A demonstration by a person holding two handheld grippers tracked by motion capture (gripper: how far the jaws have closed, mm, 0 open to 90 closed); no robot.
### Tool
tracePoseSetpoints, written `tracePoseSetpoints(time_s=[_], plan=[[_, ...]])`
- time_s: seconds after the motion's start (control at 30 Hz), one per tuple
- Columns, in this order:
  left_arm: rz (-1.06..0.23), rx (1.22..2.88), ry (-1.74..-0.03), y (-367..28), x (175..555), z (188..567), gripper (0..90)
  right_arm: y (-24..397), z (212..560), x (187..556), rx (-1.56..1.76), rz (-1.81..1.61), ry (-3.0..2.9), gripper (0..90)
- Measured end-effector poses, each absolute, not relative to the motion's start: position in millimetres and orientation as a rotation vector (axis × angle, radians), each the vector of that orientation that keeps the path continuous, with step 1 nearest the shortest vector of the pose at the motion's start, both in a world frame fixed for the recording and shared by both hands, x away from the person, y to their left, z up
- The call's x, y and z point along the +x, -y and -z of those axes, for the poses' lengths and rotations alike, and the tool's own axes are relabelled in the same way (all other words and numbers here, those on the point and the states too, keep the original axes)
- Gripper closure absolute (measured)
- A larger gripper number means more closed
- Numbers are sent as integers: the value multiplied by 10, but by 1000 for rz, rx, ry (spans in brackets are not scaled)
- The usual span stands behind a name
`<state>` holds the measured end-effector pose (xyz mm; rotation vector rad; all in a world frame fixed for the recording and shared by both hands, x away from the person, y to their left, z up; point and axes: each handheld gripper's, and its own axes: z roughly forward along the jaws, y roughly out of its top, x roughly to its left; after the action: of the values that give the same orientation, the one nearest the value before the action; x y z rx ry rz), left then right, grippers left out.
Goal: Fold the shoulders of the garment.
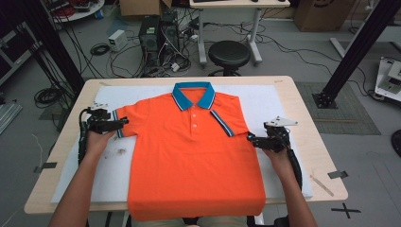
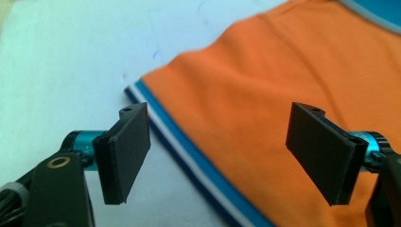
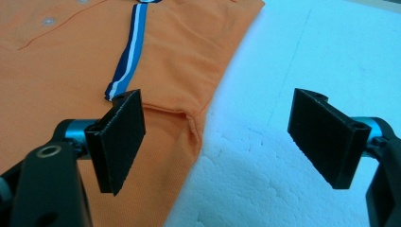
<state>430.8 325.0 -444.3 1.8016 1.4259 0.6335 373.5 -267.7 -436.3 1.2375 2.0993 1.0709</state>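
Now folding: right sleeve (image 1: 226, 122) folded onto orange polo shirt (image 1: 194, 161); left tongs (image 1: 124, 122) and right tongs (image 1: 250, 137) open, empty; next, pinch left sleeve (image 1: 124, 124).

The place reads as a robotics or research lab rather than a home. Beyond the pale wooden worktop (image 1: 302, 118) covered with a white foam sheet (image 1: 108, 165), a bare grey floor (image 1: 293, 56) carries tangled black cables (image 1: 118, 52) and two black desktop computer towers (image 1: 158, 35). A round black stool (image 1: 229, 54) stands before a white-legged desk (image 1: 227, 28), black metal frame struts (image 1: 361, 45) rise at both sides, and brown cardboard boxes (image 1: 321, 14) sit at the back
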Motion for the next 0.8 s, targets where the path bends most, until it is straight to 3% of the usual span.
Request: tracePoseSetpoints(time_s=[0.33, 0.37, 0.43, 0.53, 0.57, 0.6, 0.8], plan=[[-630, 1878, -1462, -3195, 4350, 4566, 258, 2668, 4376, 3739, 1254, -1063, -2099, 200], [-625, 1874, -1453, -3192, 4346, 4564, 347, 2673, 4372, 3736, 1267, -1074, -2091, 200], [-627, 1879, -1437, -3181, 4330, 4554, 393, 2678, 4370, 3735, 1268, -1077, -2086, 200], [-613, 1865, -1416, -3165, 4306, 4555, 568, 2685, 4365, 3729, 1275, -1082, -2082, 200], [-606, 1860, -1409, -3164, 4302, 4554, 720, 2682, 4362, 3723, 1278, -1083, -2084, 200], [-593, 1853, -1399, -3162, 4300, 4549, 761, 2681, 4360, 3721, 1278, -1079, -2083, 200], [-689, 1811, -1242, -3072, 4247, 4314, 807, 2695, 4357, 3721, 1285, -1098, -2073, 200]])
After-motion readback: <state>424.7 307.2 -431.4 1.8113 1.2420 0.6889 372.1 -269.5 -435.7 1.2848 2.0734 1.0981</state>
